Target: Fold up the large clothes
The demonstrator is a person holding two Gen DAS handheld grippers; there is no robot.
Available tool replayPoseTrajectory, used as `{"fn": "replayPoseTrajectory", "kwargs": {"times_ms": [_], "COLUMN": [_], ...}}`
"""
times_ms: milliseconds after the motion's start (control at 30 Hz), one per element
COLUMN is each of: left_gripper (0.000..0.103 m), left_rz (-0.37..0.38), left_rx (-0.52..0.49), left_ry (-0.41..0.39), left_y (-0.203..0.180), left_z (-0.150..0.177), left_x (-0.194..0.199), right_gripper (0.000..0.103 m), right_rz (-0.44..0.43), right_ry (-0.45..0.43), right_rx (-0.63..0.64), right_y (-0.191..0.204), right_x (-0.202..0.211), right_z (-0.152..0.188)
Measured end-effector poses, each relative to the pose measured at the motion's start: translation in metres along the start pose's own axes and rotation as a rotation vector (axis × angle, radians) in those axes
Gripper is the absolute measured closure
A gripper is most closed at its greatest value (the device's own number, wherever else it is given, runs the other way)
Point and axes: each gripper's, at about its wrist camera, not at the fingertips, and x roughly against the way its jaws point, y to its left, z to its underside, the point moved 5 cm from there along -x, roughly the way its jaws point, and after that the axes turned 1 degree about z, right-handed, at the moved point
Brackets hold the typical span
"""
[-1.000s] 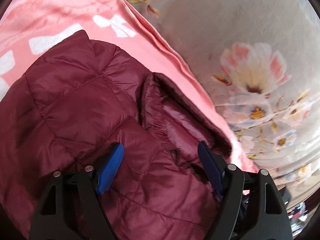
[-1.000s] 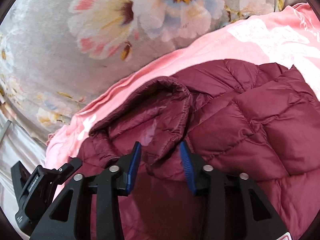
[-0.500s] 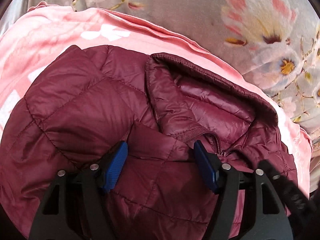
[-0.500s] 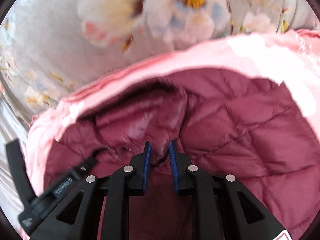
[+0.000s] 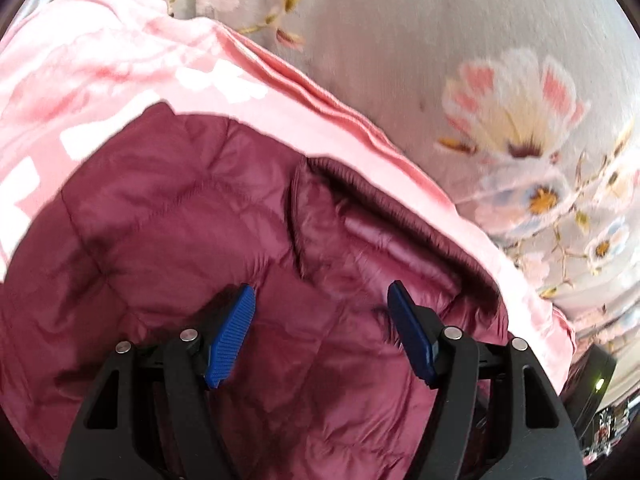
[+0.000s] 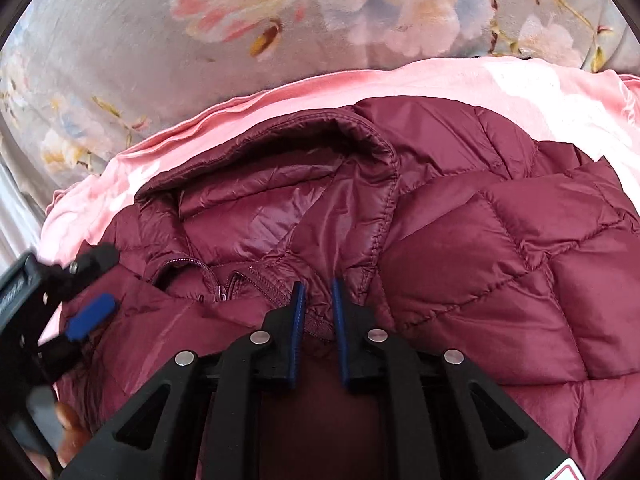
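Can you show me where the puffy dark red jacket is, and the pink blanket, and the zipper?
Puffy dark red quilted jacket (image 6: 500, 248): right wrist view, on a quilted panel.
Pink blanket with white shapes (image 5: 120, 64): left wrist view, on bare pink cloth.
Jacket's dark red zipper (image 6: 240, 280): right wrist view, on its teeth below the collar.

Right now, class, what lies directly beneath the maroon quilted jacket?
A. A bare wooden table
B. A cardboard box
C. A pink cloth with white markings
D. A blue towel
C: the maroon quilted jacket rests on a pink cloth with white markings, whose edge shows all round the collar, and that cloth lies on a grey floral cover.
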Motion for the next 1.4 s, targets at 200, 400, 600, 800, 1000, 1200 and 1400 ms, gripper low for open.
{"fn": "replayPoseTrajectory", "kwargs": {"times_ms": [200, 400, 600, 800, 1000, 1200, 1400], "left_gripper": [0.039, 0.039, 0.038, 0.038, 0.038, 0.038, 0.038], "left_rz": [-0.136, -0.191, -0.174, -0.158, -0.094, -0.002, -0.027], "left_rx": [-0.102, -0.172, -0.171, -0.167, -0.129, -0.091, -0.094], "left_ry": [0.073, 0.071, 0.058, 0.043, 0.018, -0.05, -0.087], "left_y": [-0.002, -0.009, -0.004, -0.003, 0.001, -0.005, -0.019], "left_z": [0.014, 0.018, 0.017, 0.019, 0.016, 0.0, -0.02], "left_x": [-0.031, -0.034, -0.034, -0.034, -0.029, 0.002, 0.006], "right_gripper": [0.091, 0.081, 0.058, 0.073, 0.099, 0.099, 0.099], "right_rz": [0.019, -0.114, -0.25, -0.277, -0.24, -0.14, -0.071], "right_ry": [0.003, -0.078, -0.108, -0.065, -0.082, -0.06, -0.042], "right_rx": [0.032, -0.104, -0.352, -0.482, -0.351, -0.133, -0.021], "right_y": [0.008, 0.006, -0.006, -0.013, -0.009, -0.006, -0.008], "right_x": [0.007, 0.019, 0.006, -0.025, -0.011, 0.006, 0.005], "right_z": [-0.005, -0.034, -0.073, -0.078, -0.057, -0.035, -0.018]}}
